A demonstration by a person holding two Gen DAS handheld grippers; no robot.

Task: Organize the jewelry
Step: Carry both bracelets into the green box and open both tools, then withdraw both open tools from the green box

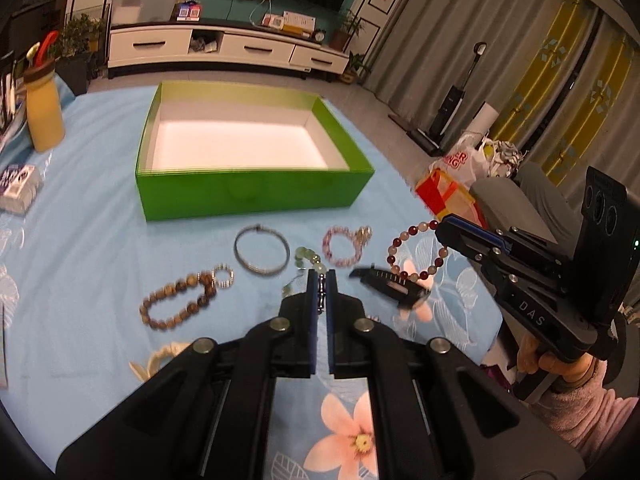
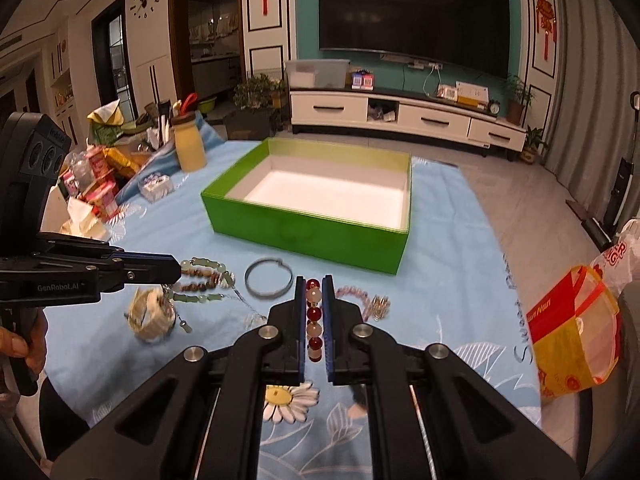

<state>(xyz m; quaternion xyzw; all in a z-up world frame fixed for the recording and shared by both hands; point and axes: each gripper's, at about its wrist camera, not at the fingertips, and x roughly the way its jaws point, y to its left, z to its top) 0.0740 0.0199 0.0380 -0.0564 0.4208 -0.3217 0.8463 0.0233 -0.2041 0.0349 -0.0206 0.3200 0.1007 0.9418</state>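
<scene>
Left of the green box (image 1: 252, 196), a yellow bottle (image 1: 43, 116) stands on the blue-clothed worktop (image 1: 80, 240). In front of the box lie a brown bead bracelet (image 1: 176, 300), a silver bangle (image 1: 261, 251) and a pink bead bracelet (image 1: 344, 246). The left gripper (image 1: 321, 280), below the box, has its fingers pressed together on a green bead necklace (image 1: 308, 258) that hangs from them. Right of that, the right gripper (image 2: 314, 292) pinches a red-and-white bead bracelet (image 1: 418, 254), lifted off the cloth.
</scene>
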